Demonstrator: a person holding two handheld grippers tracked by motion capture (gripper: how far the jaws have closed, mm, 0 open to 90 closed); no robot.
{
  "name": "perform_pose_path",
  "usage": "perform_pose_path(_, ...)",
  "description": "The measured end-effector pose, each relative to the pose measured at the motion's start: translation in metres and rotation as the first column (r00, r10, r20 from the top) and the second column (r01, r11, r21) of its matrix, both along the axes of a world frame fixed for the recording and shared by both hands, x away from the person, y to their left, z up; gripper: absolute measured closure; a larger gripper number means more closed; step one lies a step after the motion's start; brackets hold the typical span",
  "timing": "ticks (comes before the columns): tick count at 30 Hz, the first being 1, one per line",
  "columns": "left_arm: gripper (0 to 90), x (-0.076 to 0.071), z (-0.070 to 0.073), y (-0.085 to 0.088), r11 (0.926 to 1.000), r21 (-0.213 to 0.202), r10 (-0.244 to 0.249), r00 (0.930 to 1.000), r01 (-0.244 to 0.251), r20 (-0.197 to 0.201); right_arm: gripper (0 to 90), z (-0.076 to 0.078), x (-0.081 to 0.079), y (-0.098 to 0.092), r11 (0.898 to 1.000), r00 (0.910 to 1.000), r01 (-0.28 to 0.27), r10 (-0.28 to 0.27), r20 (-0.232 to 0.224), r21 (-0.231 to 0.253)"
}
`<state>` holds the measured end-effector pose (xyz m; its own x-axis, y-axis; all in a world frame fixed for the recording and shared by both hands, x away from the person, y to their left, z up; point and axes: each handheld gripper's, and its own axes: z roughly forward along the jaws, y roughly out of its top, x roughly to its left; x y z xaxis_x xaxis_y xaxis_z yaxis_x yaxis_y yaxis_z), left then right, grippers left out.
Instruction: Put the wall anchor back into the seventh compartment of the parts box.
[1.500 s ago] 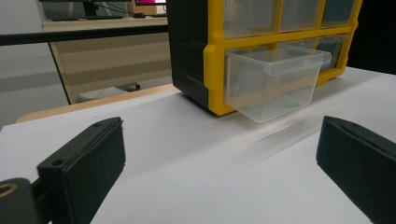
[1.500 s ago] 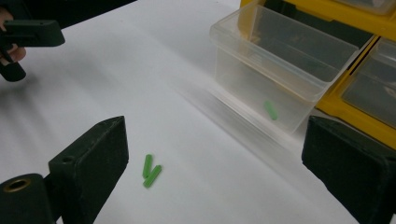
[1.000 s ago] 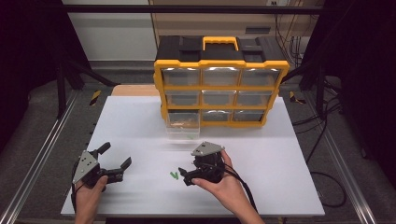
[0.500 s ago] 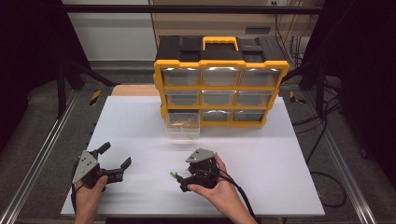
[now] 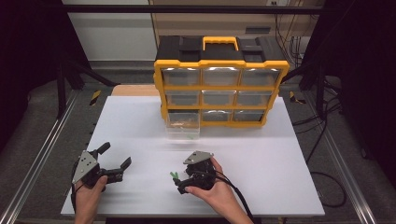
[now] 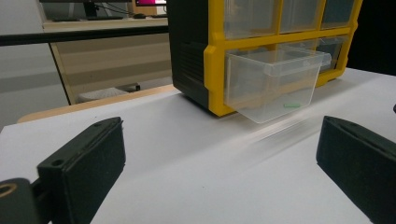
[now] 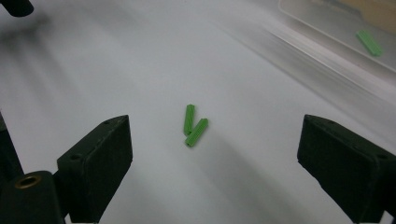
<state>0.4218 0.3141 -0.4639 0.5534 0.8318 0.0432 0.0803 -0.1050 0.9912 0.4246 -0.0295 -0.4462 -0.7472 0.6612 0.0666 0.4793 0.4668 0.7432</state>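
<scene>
The right gripper has its jaws spread wide over two green wall plugs lying touching each other on the bare white table, with free surface all around them. Beyond, a clear drawer juts out of the yellow organizer over the table, with one more plug inside. The left gripper, jaws apart, rests well to the side, with open table between it and the drawer.

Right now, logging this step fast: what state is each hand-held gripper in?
Left hand-held gripper: open, holding nothing.
Right hand-held gripper: open, empty, over two green plugs on the table.
</scene>
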Motion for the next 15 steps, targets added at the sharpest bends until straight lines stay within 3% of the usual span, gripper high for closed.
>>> perform_pose_path(7,1.3,0.0003,-0.0002,-0.0002,1.0,0.003,-0.001,1.0,0.001,-0.002,9.7,-0.0045,0.0014,0.0003,1.0,0.9997,-0.006,0.006,-0.022,0.008)
perform_pose_path(15,1.3,0.0002,-0.0002,0.0001,1.0,0.002,0.001,1.0,-0.001,-0.002,19.6,-0.0088,0.001,0.0026,1.0,0.9988,-0.012,0.012,-0.048,-0.002)
